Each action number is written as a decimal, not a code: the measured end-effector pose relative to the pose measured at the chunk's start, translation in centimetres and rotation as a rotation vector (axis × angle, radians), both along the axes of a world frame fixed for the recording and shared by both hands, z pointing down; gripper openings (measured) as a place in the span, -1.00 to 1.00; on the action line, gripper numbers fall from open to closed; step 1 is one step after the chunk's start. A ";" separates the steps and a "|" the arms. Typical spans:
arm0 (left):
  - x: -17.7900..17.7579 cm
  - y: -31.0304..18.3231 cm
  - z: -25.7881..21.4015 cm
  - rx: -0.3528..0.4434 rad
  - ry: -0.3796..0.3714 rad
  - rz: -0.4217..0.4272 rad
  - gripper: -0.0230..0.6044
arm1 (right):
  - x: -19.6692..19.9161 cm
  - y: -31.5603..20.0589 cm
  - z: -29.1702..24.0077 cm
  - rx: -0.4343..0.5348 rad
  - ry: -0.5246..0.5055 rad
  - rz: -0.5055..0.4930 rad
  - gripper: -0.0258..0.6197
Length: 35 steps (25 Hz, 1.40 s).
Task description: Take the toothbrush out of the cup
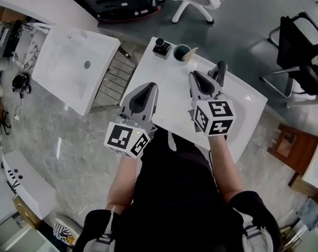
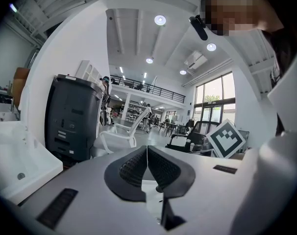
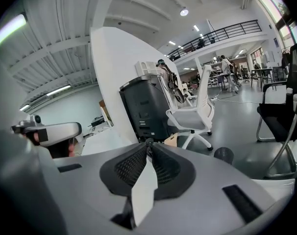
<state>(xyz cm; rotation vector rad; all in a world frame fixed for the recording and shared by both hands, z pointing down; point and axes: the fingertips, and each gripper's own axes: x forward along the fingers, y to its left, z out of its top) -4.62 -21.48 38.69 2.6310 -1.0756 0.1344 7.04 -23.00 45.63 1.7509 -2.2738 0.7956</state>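
Both grippers have their jaws pressed together with nothing between them: left gripper point(image 1: 150, 86) and right gripper point(image 1: 193, 76) sit above the white table point(image 1: 173, 105). The toothbrush point(image 1: 191, 54) leans in the dark cup point(image 1: 180, 51) at the far table edge, well apart from both grippers and beside a small black object point(image 1: 161, 48).

Cup point(image 1: 180, 52): dark, round, upright with its open mouth up, standing near the far edge of the white table point(image 1: 164, 91). 
Toothbrush point(image 1: 191, 54): pale tan, standing in the cup, tilted, leaning over the rim towards the table's right side; finer detail too small to tell.
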 end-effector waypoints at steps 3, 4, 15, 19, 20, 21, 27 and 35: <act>-0.1 -0.6 0.3 -0.011 -0.008 0.006 -0.86 | -0.1 -0.8 0.7 -0.017 -0.013 0.011 -0.82; -0.2 -0.9 0.5 -0.016 -0.009 0.007 -0.86 | -0.1 -1.1 1.0 -0.024 -0.015 0.017 -0.82; -1.4 -3.8 2.1 -0.061 -0.015 0.044 -0.86 | -0.1 -3.8 4.2 -0.112 -0.034 0.099 -0.62; -1.4 -4.9 2.8 -0.079 -0.014 0.067 -0.86 | 0.5 -4.9 5.4 -0.140 -0.028 0.148 -0.55; -1.4 -5.1 3.0 -0.085 -0.013 0.074 -0.86 | 0.6 -5.2 5.8 -0.149 -0.025 0.160 -0.54; -1.4 -5.3 3.3 -0.092 -0.014 0.080 -0.86 | 0.7 -5.5 6.1 -0.158 -0.022 0.173 -0.54; -1.2 -6.6 4.0 -0.115 -0.008 0.109 -0.86 | 1.4 -7.2 7.5 -0.191 -0.011 0.221 -0.46; -1.1 -7.4 4.8 -0.131 -0.012 0.134 -0.86 | 1.8 -8.1 8.7 -0.226 0.006 0.259 -0.46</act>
